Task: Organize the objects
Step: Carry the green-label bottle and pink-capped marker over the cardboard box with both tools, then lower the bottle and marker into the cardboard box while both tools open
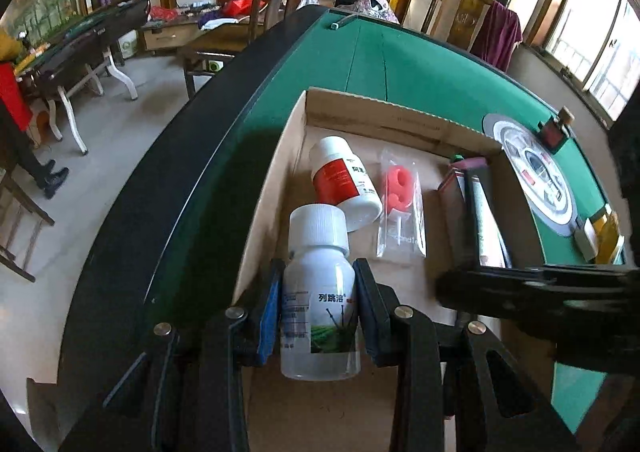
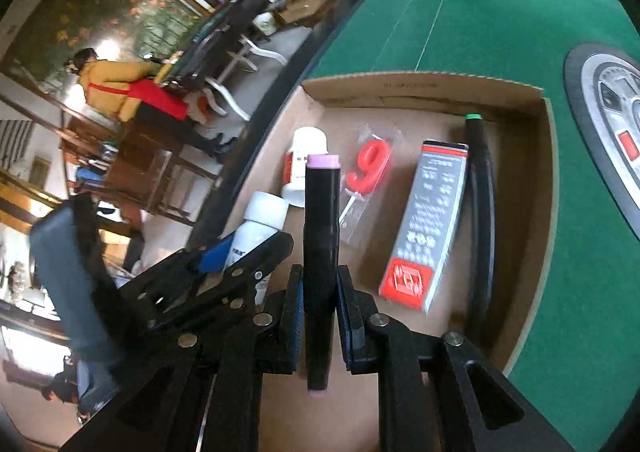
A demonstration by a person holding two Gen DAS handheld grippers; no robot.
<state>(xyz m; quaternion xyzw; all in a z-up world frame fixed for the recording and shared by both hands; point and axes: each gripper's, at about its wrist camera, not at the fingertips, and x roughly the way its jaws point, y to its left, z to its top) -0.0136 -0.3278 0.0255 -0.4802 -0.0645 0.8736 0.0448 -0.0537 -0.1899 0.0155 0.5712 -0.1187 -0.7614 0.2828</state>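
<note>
Left gripper (image 1: 318,312) clamps a white-capped bottle (image 1: 318,292) above the cardboard box (image 1: 400,120); right gripper (image 2: 318,316), nearly closed, pinches a black pink-capped marker (image 2: 320,236) above the same box.

the left gripper (image 1: 318,312) sits at six o'clock, its jaws pressed on the sides of a white bottle (image 1: 318,292) with a ribbed white cap and a green-printed label, held over a shallow cardboard box (image 1: 384,108). on the box floor, toward twelve o'clock of the held bottle, a second white bottle with a red label (image 1: 346,182) lies on its side. at its three o'clock lies a red number candle in a clear packet (image 1: 398,198), then a grey carton (image 1: 460,212) near the box's right wall. the box rests on the green tabletop (image 1: 432,56). the right gripper (image 1: 540,292) enters dark from four o'clock.
</note>
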